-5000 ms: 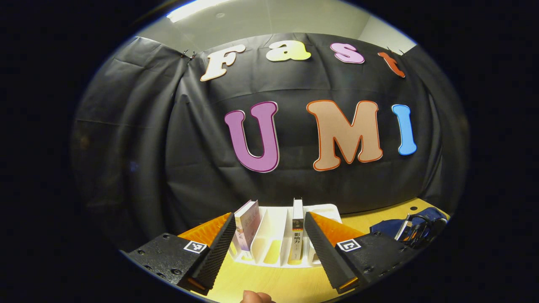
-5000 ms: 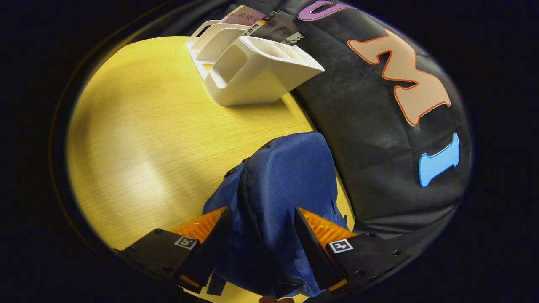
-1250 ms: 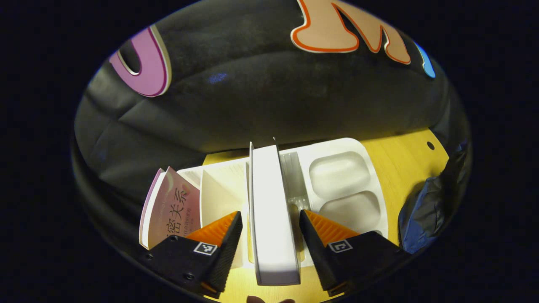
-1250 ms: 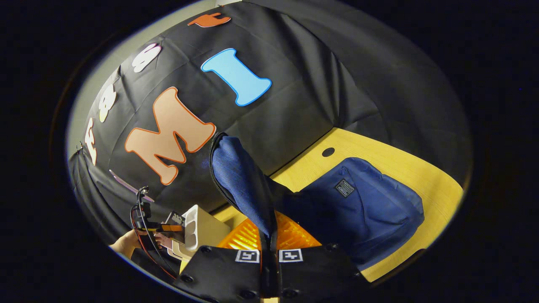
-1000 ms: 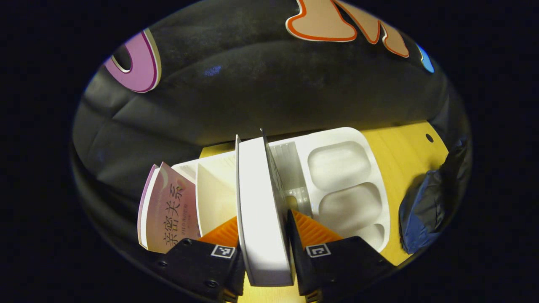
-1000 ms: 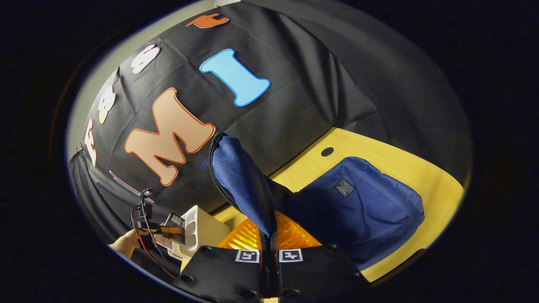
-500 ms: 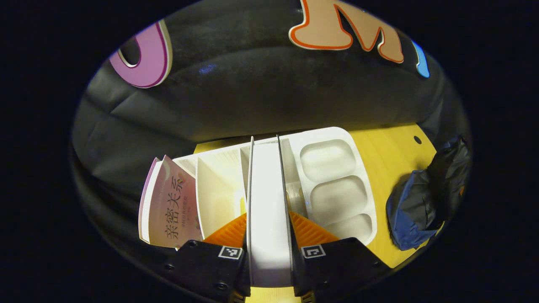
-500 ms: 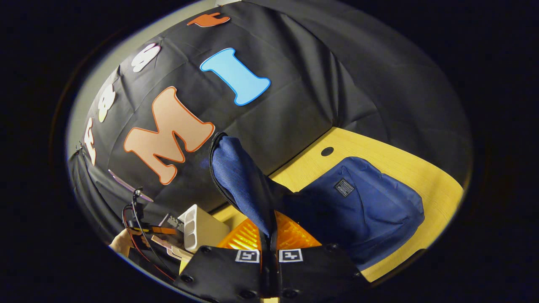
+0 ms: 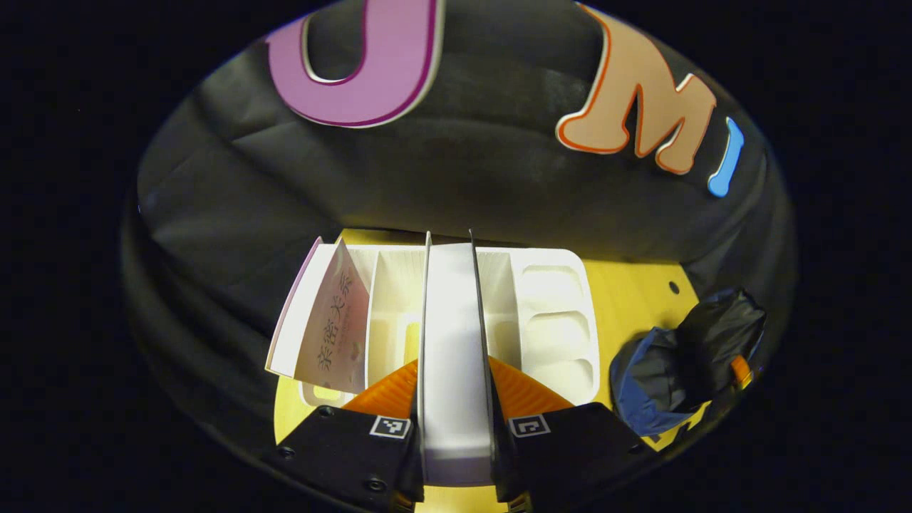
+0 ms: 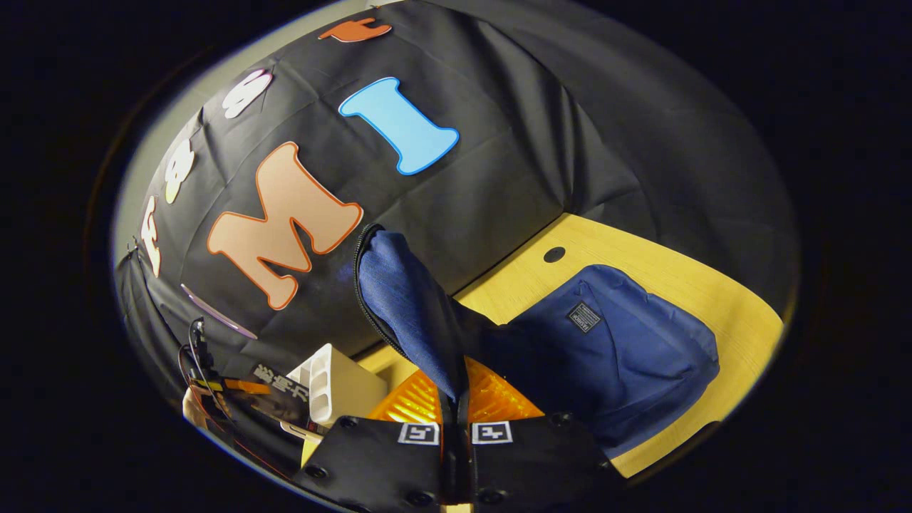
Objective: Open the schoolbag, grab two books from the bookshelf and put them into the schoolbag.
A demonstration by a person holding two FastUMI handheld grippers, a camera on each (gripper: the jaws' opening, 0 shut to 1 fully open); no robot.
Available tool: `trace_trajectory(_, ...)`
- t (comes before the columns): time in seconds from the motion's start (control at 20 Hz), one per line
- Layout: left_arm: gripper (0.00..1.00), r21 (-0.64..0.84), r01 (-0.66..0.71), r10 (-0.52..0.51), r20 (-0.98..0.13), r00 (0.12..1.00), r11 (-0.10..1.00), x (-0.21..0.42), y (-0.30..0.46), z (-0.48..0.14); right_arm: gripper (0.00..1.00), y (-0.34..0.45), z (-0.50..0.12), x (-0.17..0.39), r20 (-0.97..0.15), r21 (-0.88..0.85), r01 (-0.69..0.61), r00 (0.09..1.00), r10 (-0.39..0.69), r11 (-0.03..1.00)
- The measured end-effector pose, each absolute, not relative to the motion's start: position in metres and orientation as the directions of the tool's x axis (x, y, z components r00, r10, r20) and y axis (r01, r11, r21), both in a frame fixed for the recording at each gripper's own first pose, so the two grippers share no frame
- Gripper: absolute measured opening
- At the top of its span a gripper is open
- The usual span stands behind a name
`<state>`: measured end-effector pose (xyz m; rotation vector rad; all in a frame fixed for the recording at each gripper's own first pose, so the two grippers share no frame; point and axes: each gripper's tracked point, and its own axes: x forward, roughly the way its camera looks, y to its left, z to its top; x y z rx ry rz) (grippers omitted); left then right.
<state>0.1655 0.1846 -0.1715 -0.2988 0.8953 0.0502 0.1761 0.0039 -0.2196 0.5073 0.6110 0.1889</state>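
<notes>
Lifted since half a second ago, the white-edged book [image 9: 454, 356] now rides higher above the white bookshelf [image 9: 552, 313], and from my remote seat I see my left gripper [image 9: 454, 420] clenched on it, one of the fingers [image 9: 388, 390] pressed flat to each cover. Its page edge runs straight up the middle of the left gripper view, between the two fingers. A pink book [image 9: 335, 328] leans in the shelf's leftmost slot, on the yellow worktop [image 9: 627, 299].

At the right edge of that view the blue schoolbag [image 9: 645, 385] lies beside the shelf. In the right gripper view my right gripper [image 10: 456, 410] is pinched tight on the bag's raised flap [image 10: 406, 306], the fabric caught between both fingers and held up off the schoolbag body [image 10: 627, 349], which rests on the worktop. Low at the left, the lifted book's dark cover [image 10: 278, 399] shows just beside the bookshelf.
</notes>
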Motion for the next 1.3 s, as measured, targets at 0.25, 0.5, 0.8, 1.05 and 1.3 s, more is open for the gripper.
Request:
trace_trajectory(0.25,0.32,-0.380,-0.222,-0.144,-0.731,0.667,0.898,0.144,0.195,-0.140,0.03,0.003,-0.218,0.177,-0.500,0.514,-0.018,0.806,0.317,0.858)
trace_trajectory(0.5,0.35,-0.545,-0.258,-0.223,-0.664,0.713,0.798,0.131,0.197,-0.114,0.03,0.003,-0.219,0.176,-0.499,0.516,-0.016,0.807,0.316,0.856)
trace_trajectory(0.8,0.34,-0.661,-0.249,-0.286,-0.591,0.754,0.707,0.112,0.187,-0.091,0.03,0.003,-0.219,0.178,-0.504,0.510,-0.025,0.802,0.322,0.860)
trace_trajectory(1.05,0.34,-0.831,-0.236,-0.394,-0.464,0.794,0.503,0.111,0.137,-0.079,0.03,0.003,-0.221,0.177,-0.503,0.518,-0.031,0.797,0.334,0.855)
trace_trajectory(1.3,0.34,-0.860,-0.248,-0.460,-0.458,0.761,0.445,0.123,0.073,-0.105,0.03,0.003,-0.219,0.179,-0.502,0.515,-0.035,0.797,0.335,0.856)
